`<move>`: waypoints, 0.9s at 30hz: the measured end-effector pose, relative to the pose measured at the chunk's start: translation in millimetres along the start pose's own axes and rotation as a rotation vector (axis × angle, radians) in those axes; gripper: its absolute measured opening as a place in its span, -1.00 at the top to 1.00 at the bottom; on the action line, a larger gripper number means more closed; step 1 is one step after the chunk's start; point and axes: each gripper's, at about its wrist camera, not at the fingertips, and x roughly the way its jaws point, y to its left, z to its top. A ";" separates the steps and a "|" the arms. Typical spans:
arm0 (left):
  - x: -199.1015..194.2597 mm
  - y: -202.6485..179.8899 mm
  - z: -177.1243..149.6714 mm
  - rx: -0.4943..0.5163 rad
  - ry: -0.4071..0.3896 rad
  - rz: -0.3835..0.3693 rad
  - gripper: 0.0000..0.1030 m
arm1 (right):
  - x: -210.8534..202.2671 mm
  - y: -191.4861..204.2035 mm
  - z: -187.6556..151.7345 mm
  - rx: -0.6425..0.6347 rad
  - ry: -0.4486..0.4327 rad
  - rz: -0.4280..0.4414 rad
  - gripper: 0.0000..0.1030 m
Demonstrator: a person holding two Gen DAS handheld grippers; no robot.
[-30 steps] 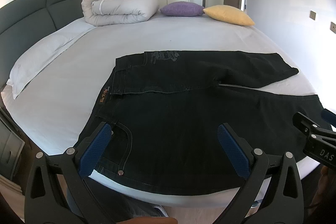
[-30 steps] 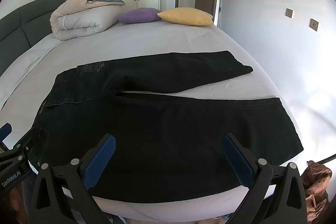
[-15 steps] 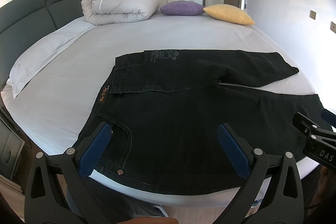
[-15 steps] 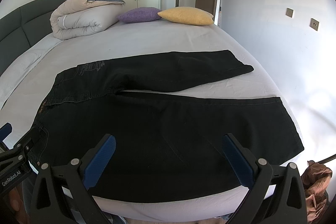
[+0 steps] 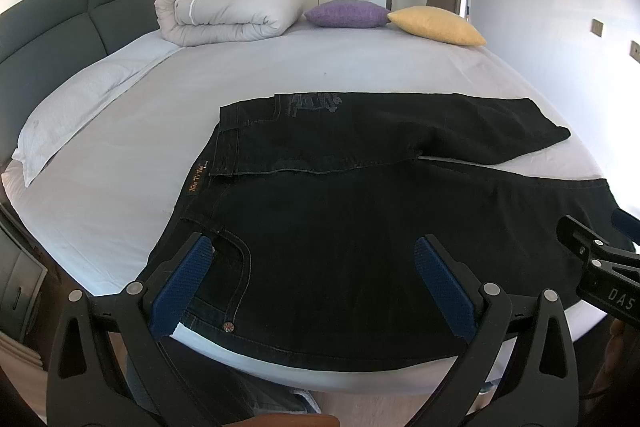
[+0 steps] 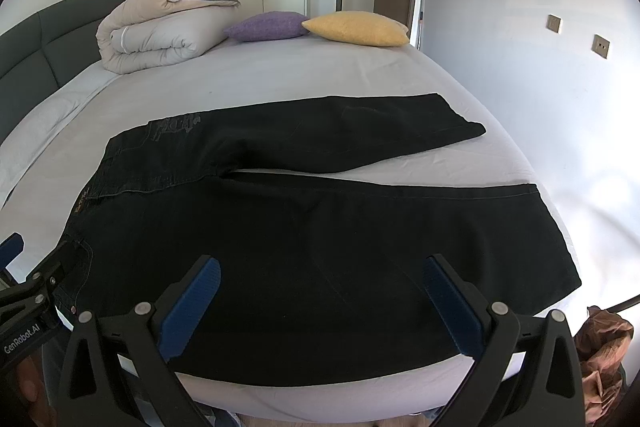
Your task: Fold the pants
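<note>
On the bed (image 5: 360,75), black pants (image 5: 360,219) spread flat, legs apart, unfolded; left tongs (image 5: 316,279) and right tongs (image 6: 320,303) both agape, gripping nothing; every fold remaining.

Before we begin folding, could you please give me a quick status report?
Left gripper open, right gripper open, both empty above near edge. Pants flat on bed, legs spread, unfolded. Nothing on them.

Pants (image 5: 360,227) flat on bed (image 5: 320,67) near edge; duvet (image 5: 228,15), two cushions (image 5: 348,14) behind
</note>
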 end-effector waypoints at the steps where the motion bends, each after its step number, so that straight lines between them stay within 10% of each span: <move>1: 0.1 -0.5 0.6 0.001 0.001 0.000 -1.00 | -0.1 0.3 -0.6 0.000 0.000 0.000 -1.00; 27: 9.3 1.0 -1.2 -0.002 0.016 0.009 -1.00 | 3.1 5.9 -4.4 -0.007 0.015 0.003 -1.00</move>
